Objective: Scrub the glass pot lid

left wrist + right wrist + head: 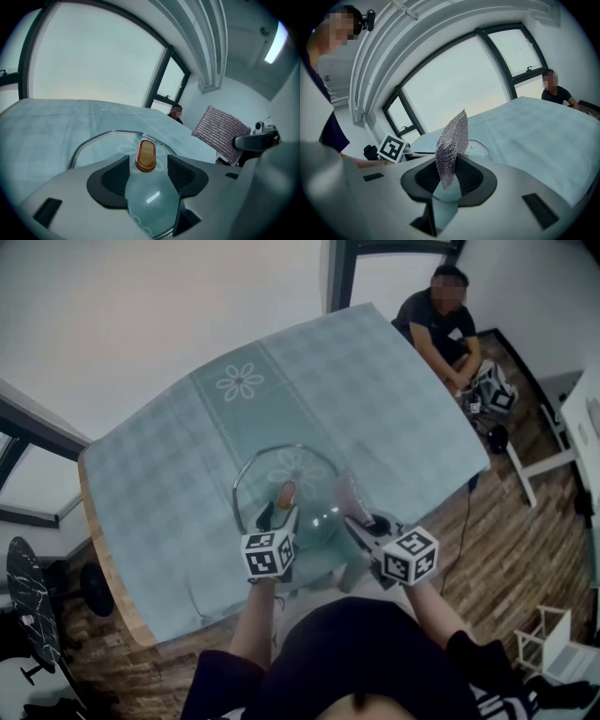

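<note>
The glass pot lid [246, 486] lies flat on the table, its brown wooden knob [287, 493] on top. My left gripper [279, 514] is low over the lid's near side. In the left gripper view the knob [146, 155] sits between the tips of the open left gripper [147, 162], with a gap on each side, and the glass [105, 146] spreads ahead. My right gripper [357, 517] hangs just right of the lid, shut on a silver mesh scrub cloth [349, 491]. In the right gripper view the cloth [452, 143] stands upright out of the right gripper [451, 169].
The table carries a pale green checked cloth [375, 381] with flower prints. Its near edge runs just under my grippers and its right corner is close by. A person [441, 324] sits beyond the far right end. The floor is wood.
</note>
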Tool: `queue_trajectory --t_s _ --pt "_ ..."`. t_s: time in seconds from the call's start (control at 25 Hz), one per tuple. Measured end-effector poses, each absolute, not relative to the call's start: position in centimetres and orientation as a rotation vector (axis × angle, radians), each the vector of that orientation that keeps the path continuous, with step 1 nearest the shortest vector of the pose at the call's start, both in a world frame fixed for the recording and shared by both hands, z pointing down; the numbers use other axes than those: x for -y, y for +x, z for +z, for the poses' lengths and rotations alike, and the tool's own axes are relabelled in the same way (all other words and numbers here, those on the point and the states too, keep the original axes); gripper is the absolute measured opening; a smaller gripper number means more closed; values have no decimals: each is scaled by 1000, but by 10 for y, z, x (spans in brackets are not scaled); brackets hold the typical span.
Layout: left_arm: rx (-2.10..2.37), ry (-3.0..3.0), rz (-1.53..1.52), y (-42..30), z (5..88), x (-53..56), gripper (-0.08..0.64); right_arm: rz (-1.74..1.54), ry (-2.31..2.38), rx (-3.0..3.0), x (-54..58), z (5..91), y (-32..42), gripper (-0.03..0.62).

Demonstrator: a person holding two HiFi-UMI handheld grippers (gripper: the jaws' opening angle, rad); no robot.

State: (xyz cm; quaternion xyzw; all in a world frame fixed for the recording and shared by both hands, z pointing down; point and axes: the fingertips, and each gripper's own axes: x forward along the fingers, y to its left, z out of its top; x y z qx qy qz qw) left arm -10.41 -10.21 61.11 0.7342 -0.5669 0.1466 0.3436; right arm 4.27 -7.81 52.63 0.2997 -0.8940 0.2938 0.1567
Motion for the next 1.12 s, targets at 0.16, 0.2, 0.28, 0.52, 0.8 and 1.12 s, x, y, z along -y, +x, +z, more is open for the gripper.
queue_trajectory --t_s 0.16,0.2,0.28,0.52,0.8,1.12 --pt "1474 1925 319 -108 598 86 238 830 839 2575 68 525 29 81" --pt "1471 1930 311 -109 595 81 238 828 837 2576 66 525 26 81" --pt "1471 1936 300 -112 590 72 214 830 833 2581 63 525 19 81" --pt "1520 1942 235 -129 564 45 38 822 829 2590 49 521 -3 81" --pt "1599 1927 168 -148 546 26 3 796 743 2622 30 514 -28 81" --pt "1672 1860 150 -141 553 -2 3 725 627 2617 13 516 -24 81"
